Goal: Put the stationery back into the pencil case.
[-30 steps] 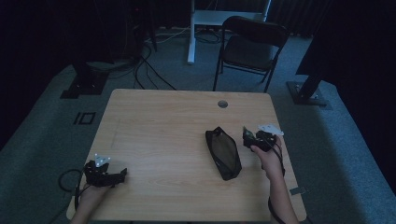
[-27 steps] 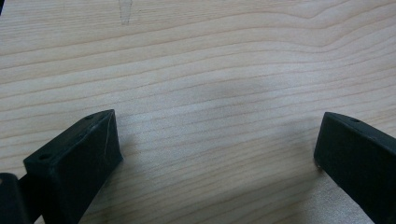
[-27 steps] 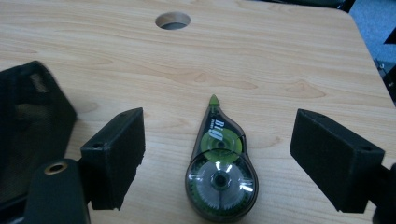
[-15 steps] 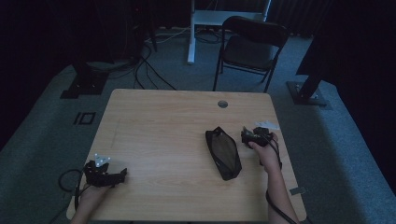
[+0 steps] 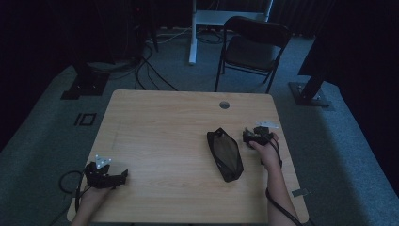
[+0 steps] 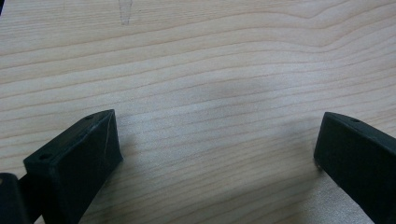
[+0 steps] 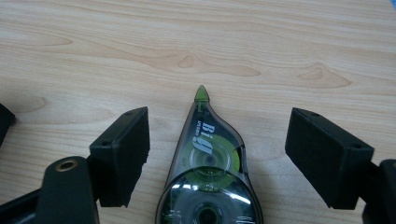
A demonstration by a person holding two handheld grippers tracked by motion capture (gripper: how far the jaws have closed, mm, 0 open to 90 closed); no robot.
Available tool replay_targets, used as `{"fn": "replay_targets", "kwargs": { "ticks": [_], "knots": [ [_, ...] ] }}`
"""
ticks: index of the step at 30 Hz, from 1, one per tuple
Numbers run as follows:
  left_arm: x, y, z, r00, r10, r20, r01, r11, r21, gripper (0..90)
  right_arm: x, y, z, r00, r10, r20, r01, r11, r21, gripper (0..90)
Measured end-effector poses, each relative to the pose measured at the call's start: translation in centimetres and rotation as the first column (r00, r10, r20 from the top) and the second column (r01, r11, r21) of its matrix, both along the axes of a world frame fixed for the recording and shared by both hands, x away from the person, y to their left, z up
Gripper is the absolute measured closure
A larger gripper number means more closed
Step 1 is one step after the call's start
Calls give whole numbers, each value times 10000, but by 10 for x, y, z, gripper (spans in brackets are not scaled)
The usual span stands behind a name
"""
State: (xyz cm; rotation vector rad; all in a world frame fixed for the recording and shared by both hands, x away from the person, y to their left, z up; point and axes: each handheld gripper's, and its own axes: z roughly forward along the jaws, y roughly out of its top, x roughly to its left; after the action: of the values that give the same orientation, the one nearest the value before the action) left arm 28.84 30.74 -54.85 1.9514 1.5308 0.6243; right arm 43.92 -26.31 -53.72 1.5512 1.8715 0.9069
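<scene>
We see a correction tape roller [image 7: 210,182] lying flat on the wooden table [image 7: 280,56], right between the jaws of the right gripper [image 7: 217,154]. It has a clear smoky shell, a green wheel inside and a small green tip (pointing away from the jaws). These jaws have just been closing a little, but they stand apart and do not touch it. The left gripper [image 6: 217,154] has its jaws spread wide over bare wood.

Wooden table [image 5: 160,141]; black pouch [image 5: 225,153] lying flat; folding chair [image 5: 254,47] beyond far edge.
</scene>
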Motion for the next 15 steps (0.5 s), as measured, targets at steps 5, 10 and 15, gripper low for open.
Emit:
{"fn": "replay_targets", "kwargs": {
  "ticks": [5, 10, 15],
  "knots": [
    [0, 0, 0, 10000, 3, 3, -3, 10000, -4, 6, 0, -3, -4, 9999, 105, -132, -105, 9999, 35, 246],
    [0, 0, 0, 10000, 5, 3, -5, 10000, -4, 6, -1, -2, -9, 9993, 207, -301, -203, 9997, 125, 325],
    [0, 0, 0, 10000, 2, 1, -2, 10000, 0, 6, -2, -4, -12, 9989, 326, -327, -329, 9994, -84, 406]
  ]
}}
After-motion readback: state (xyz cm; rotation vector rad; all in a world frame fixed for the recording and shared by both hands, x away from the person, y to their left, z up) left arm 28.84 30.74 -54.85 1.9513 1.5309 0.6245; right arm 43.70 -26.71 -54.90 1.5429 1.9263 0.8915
